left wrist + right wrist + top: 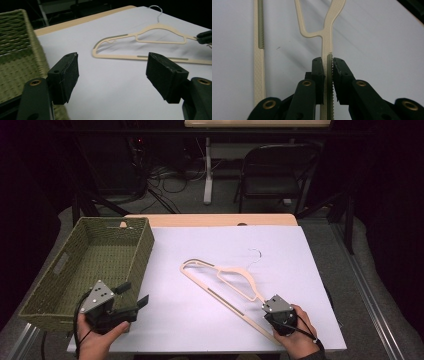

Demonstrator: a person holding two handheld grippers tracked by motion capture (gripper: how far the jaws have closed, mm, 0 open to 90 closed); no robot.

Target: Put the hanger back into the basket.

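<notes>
Right gripper view: my right hand-held gripper pinches the hanger arm, its length running straight ahead; my left hand-held gripper, spread, waits nearer the basket.

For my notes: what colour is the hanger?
Cream hanger, olive grip strips; clearest in the left gripper view.

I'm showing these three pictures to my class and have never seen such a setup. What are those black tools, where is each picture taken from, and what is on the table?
A person holds a hand-operated two-jaw tool in each hand. One picture looks down from above; the other two come from cameras riding on each tool. On the white table lie a woven green basket and a cream clothes hanger. The right gripper is clamped on the hanger's arm. The left gripper stands open beside the basket, holding nothing.
</notes>
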